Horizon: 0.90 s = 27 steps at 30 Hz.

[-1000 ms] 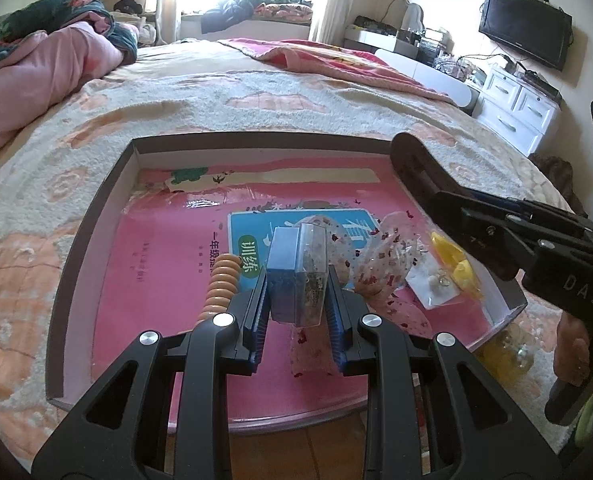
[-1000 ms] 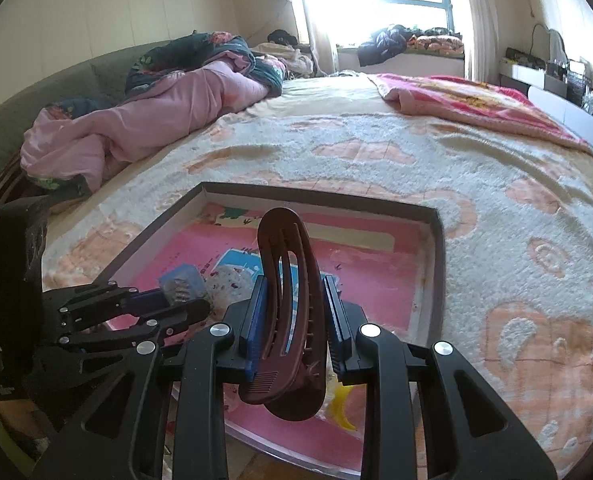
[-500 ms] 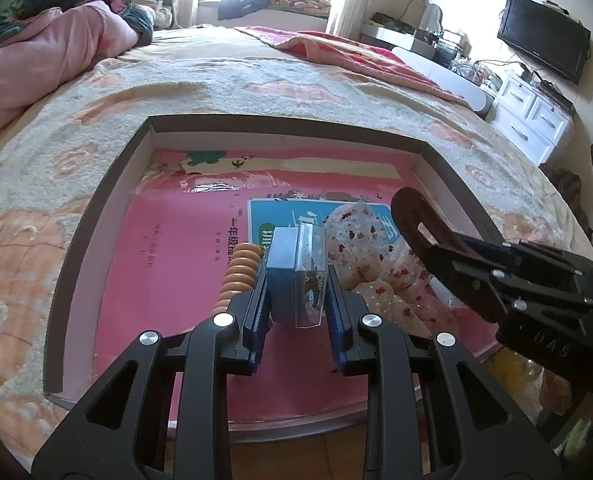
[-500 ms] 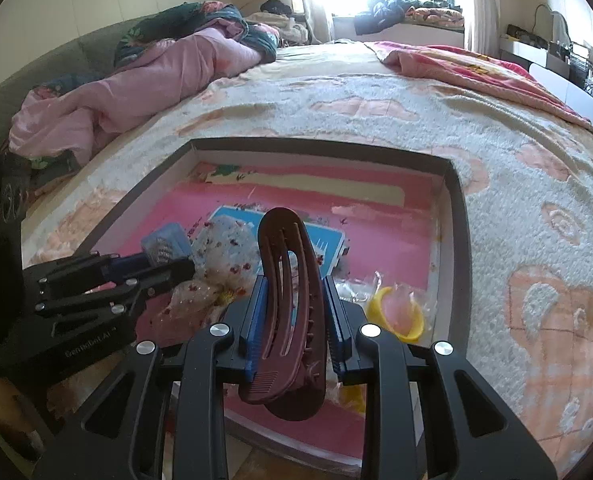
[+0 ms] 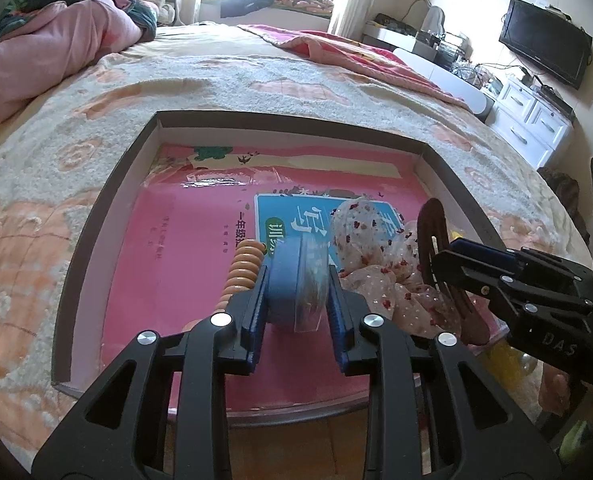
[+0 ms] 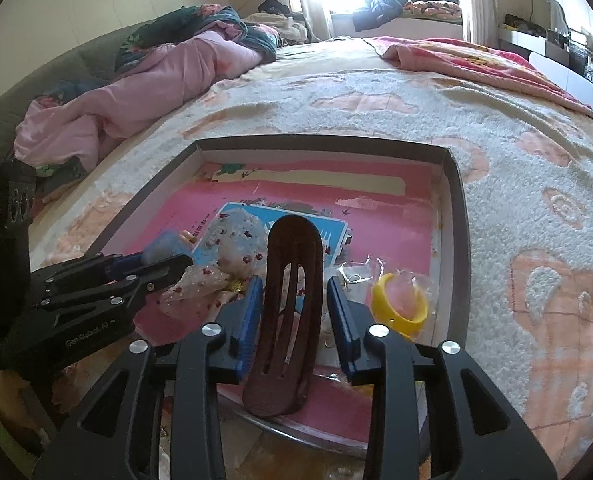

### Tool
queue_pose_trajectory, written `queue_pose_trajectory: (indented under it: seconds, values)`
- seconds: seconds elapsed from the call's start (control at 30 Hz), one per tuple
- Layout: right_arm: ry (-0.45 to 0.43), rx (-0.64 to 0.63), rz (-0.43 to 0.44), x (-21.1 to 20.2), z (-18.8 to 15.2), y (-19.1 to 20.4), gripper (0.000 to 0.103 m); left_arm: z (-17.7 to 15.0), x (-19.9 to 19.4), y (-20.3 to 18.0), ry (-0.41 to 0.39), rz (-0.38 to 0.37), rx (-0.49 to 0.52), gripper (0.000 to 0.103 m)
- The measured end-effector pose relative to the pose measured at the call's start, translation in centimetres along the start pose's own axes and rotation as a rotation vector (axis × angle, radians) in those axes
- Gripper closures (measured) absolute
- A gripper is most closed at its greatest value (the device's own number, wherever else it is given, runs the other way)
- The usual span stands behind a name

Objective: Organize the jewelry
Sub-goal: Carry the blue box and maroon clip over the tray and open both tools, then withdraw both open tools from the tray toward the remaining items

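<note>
Two opening grippers flank blue box (image 5: pixel 286 280), ribbed brown clip (image 6: pixel 292 300).

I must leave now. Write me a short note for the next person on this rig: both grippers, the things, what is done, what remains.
Left gripper: jaws opening, small blue box between them, over the tray.
Right gripper: jaws opening, brown hair clip between them, clear of the pads.
In the tray: dotted scrunchies, orange bead bracelet, yellow bangle in its bag.
Done: these things lie in the tray.
Left: release box and clip inside.
</note>
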State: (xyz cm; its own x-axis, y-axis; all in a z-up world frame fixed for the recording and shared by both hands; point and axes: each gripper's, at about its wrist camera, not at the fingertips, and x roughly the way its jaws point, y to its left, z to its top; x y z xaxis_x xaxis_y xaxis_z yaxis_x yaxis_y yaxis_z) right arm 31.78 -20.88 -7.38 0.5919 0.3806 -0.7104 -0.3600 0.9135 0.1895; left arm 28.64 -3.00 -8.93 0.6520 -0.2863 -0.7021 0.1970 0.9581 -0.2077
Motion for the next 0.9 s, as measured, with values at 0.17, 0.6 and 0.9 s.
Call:
queue_pose_trajectory:
  seconds: [0.17,0.6,0.9]
  values:
    - [-0.020,0.006,0.000,-0.8,0.1,-0.1,0.063,-0.2,-0.6,0.0,-0.007,0.004,-0.002,0.074]
    - [-0.103,0.029,-0.043,-3.7,0.1,-0.7,0.025,-0.1,-2.7,0.1,-0.050,0.012,-0.028,0.043]
    - [-0.171,0.034,-0.071,-6.1,-0.3,-0.7,0.013,0.1,-4.7,-0.1,-0.094,0.012,-0.044,0.012]
